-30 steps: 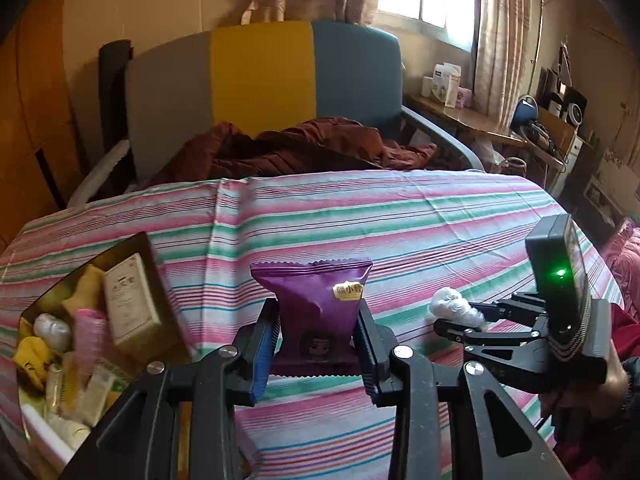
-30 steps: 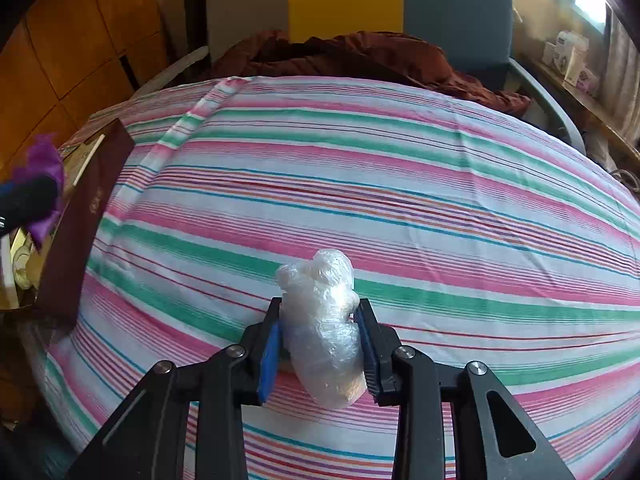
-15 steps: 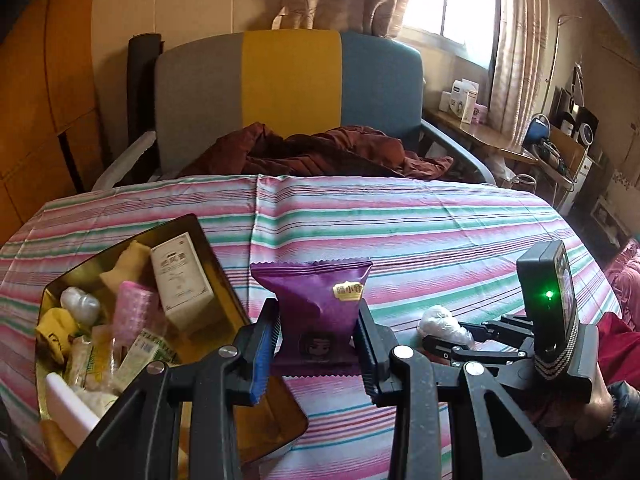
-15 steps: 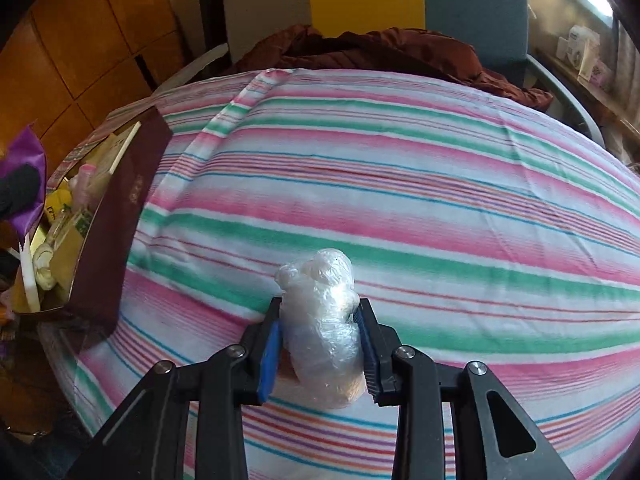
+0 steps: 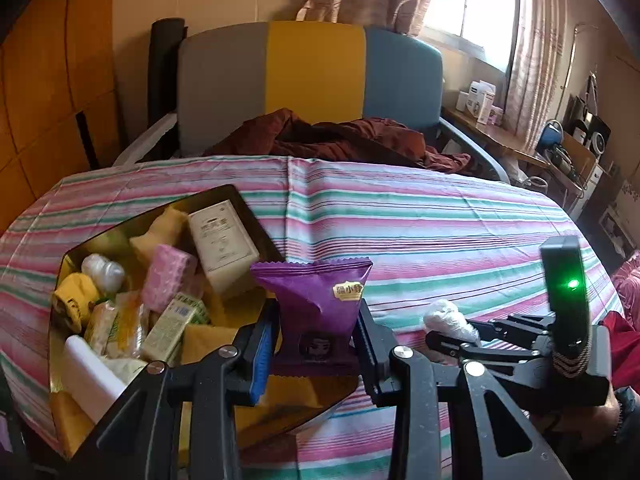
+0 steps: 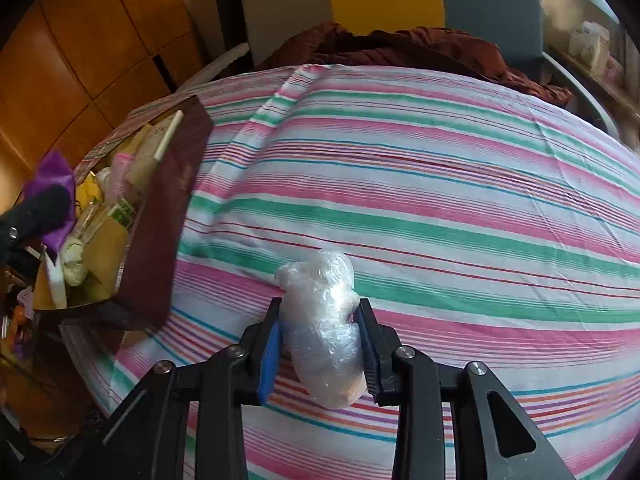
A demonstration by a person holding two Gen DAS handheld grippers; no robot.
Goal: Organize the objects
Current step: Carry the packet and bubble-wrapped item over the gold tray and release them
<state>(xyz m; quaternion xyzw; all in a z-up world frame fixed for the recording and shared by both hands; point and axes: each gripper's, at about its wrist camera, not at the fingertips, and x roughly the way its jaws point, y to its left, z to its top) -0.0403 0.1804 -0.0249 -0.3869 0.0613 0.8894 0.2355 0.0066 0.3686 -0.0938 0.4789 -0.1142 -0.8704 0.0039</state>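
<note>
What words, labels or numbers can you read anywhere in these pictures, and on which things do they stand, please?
Little is legible.
"小": middle character of the gold label on the purple foil snack packet, held in the left gripper; the characters on either side are too blurred.
Cream cardboard box in the gold tin tray: printed lines, too small to read.
Green-and-white carton: print blurred.
Clear plastic-wrapped bundle in the right gripper: no text.

Daylight pours through the curtained window (image 5: 476,8), blown out to white glare (upper right). The room sits dim and warm; fisheye bending darkens every corner, edges soft.
</note>
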